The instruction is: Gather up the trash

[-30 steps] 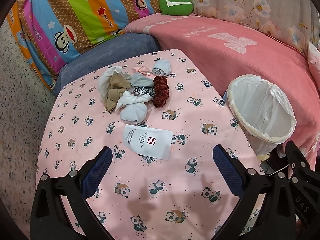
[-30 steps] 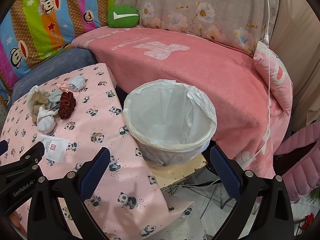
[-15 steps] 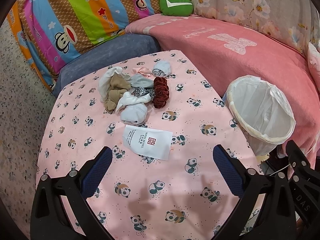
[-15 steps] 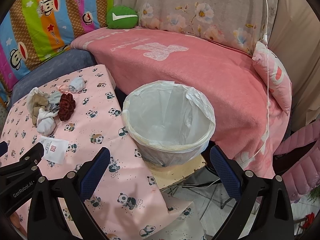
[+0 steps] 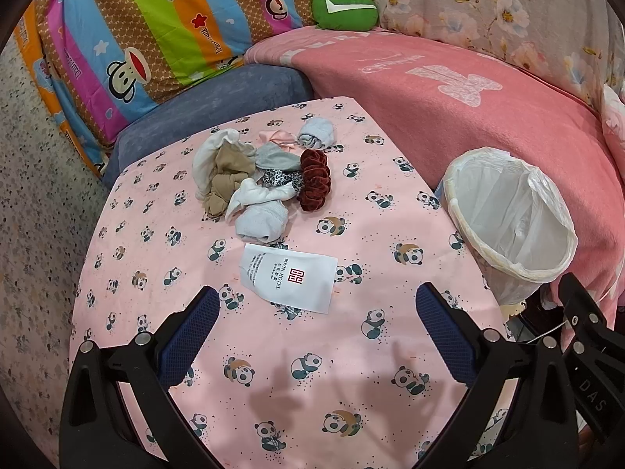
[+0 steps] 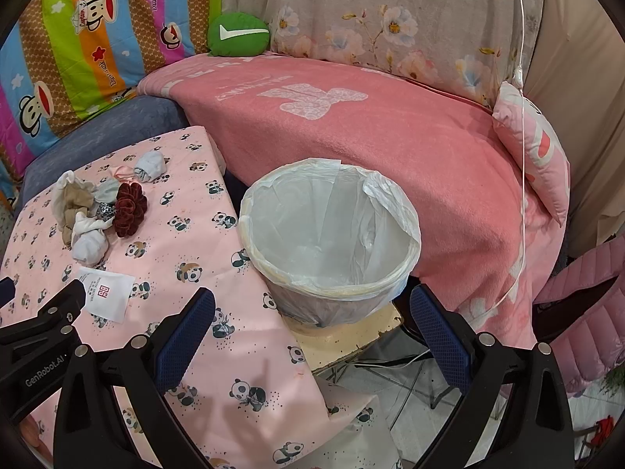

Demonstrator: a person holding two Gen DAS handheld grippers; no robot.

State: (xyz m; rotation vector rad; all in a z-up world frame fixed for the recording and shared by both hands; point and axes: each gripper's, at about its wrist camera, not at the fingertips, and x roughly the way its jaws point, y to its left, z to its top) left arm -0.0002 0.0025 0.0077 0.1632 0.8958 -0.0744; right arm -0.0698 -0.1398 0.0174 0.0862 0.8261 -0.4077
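A white hotel sachet [image 5: 289, 276] lies flat on the pink panda tablecloth [image 5: 281, 371], just beyond my open, empty left gripper [image 5: 318, 305]. It also shows in the right wrist view [image 6: 106, 293]. A bin lined with a white plastic bag [image 5: 508, 219] stands off the table's right edge on a cream stool. My right gripper [image 6: 312, 308] is open and empty, hovering in front of the bin [image 6: 332, 234]. A heap of socks, stockings and a dark red scrunchie [image 5: 315, 183] lies further back on the table.
A pink blanket [image 6: 371, 117] covers the sofa behind the bin. A striped monkey-print cushion [image 5: 156, 27] and a green pillow [image 5: 345, 8] lie at the back. A blue-grey seat [image 5: 218, 109] borders the table's far edge. Tiled floor with cables shows below the stool [image 6: 390, 391].
Both grippers have drifted back slightly, so the bin sits a little further away in the right wrist view. Nothing on the table has moved.
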